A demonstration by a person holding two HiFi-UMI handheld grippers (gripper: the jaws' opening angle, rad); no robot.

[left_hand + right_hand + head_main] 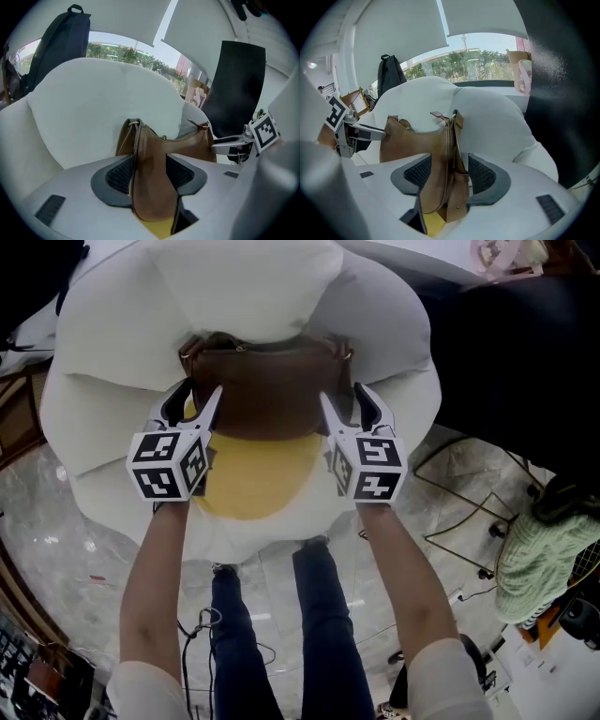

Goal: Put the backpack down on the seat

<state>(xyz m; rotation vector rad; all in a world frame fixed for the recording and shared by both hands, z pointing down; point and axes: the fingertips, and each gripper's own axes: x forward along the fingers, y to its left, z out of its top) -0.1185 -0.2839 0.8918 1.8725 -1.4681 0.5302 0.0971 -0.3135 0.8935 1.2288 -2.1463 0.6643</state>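
**Brown bag down on the seat, both tools released**

Finds the brown bag (267, 395) upright on its lower edge, spanning from one tool to the other and leaning back against the white chair (103, 352). Places one end of the bag (187, 145) inside the left tool (150, 157) and the other end (408, 140) inside the right tool (450, 157).

Shows both tools let go, with jaws spread wide and ribbed pads (119, 176) standing either side of the leather without pinching it. From the head view, has the left tool (202, 390) and right tool (342, 395) level with each other, each angled down toward the seat.

Directly beneath the tools, reveals a yellow seat cushion (258, 474), also glimpsed under the bag between the jaws (433, 225). Beyond the tools, past the chair's backrest, picks out a black backpack (63, 42) standing against bright windows. Behind the tools, takes in bare forearms, dark trouser legs (319, 615) and a pale marble floor (56, 512). Off to the right tool's outer side, notes a green knitted item (544, 559).
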